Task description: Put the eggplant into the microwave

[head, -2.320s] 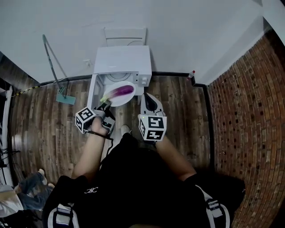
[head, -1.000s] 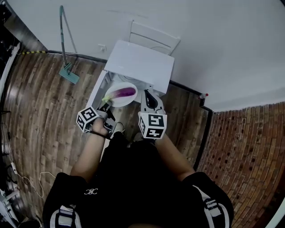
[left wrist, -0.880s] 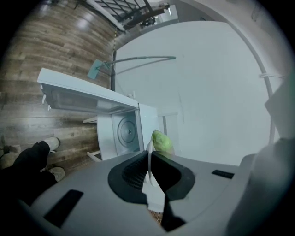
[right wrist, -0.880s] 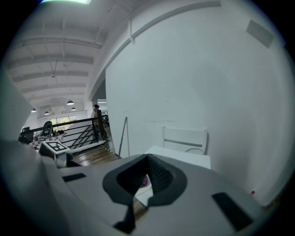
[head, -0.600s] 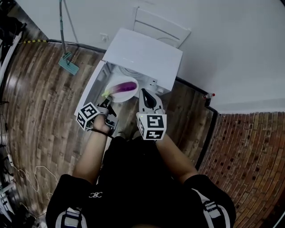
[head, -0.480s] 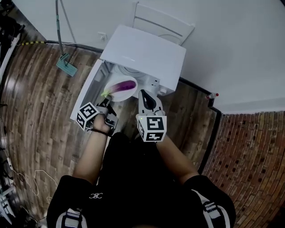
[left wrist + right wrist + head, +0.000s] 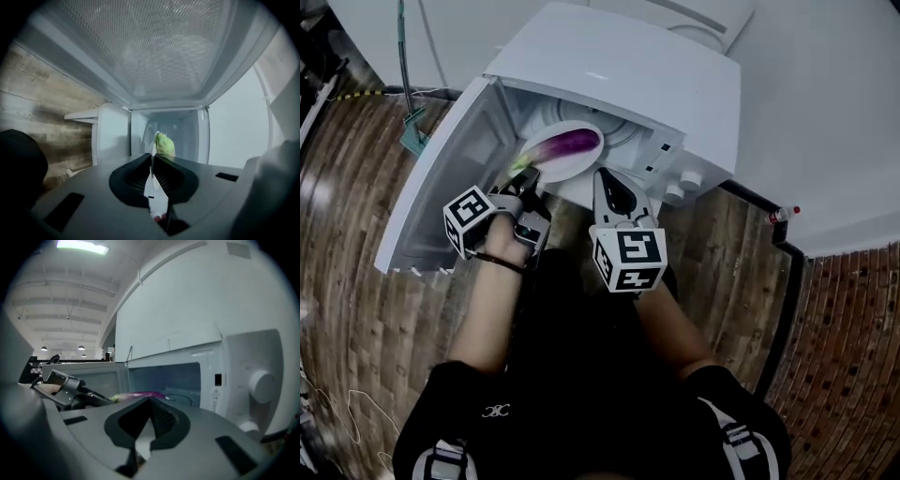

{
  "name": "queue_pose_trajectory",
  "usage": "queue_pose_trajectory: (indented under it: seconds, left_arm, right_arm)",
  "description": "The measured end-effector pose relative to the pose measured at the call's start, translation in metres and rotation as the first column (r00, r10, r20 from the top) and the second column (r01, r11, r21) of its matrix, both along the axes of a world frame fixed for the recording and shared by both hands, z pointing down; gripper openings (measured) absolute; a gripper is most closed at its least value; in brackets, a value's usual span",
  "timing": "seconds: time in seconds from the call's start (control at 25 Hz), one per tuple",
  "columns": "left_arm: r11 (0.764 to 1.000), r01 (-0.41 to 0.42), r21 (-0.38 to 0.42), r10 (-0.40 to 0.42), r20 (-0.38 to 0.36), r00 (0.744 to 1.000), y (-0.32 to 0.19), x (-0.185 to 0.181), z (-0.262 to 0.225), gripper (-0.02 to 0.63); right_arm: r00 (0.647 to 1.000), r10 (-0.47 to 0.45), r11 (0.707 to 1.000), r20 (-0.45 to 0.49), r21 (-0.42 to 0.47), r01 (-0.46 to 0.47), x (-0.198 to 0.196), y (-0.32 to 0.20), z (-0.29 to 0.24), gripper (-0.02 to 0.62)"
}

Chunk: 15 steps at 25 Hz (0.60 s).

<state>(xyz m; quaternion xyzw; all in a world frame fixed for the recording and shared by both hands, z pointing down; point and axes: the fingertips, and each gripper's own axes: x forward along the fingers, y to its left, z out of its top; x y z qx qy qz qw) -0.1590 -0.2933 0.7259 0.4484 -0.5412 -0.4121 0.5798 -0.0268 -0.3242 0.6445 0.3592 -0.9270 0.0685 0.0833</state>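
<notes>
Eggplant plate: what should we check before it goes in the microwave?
1. Door open: ok.
2. Eggplant lying on plate: ok.
3. Left tongs shut on plate rim: ok.
4. Room inside microwave: ok.
5. Plate fully inside: not ok, it is at the opening.
6. Right tongs off the plate: cannot tell.

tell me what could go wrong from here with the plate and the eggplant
The left gripper pinches only the plate rim, and its jaws are opening slightly: the plate could tip or slip. The eggplant lies loose on it and might roll off. The plate may also knock the microwave opening on its way in.
</notes>
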Motion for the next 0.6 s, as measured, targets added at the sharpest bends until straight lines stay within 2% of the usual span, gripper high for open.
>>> queue_pose_trajectory:
  seconds: [0.08,0.28,0.6]
  left_arm:
    - [1.000,-0.008,0.014,0.007,0.015,1.000,-0.015,-0.003,0.004,0.021]
    - [0.999,-0.028,-0.039,0.030,0.062,0.998,-0.038,-0.006,0.011,0.022]
    - [0.998,-0.060,0.002,0.060,0.075,0.995,-0.089,-0.009,0.020,0.023]
  right_arm:
    - [1.000,0.006,1.000,-0.007,-0.007,-0.006,0.001,-0.004,0.018,0.009]
    - [0.999,0.004,0.998,-0.040,-0.069,-0.007,0.006,-0.005,0.038,0.009]
    - [1.000,0.011,0.998,0.024,-0.067,-0.009,0.005,-0.017,0.051,0.009]
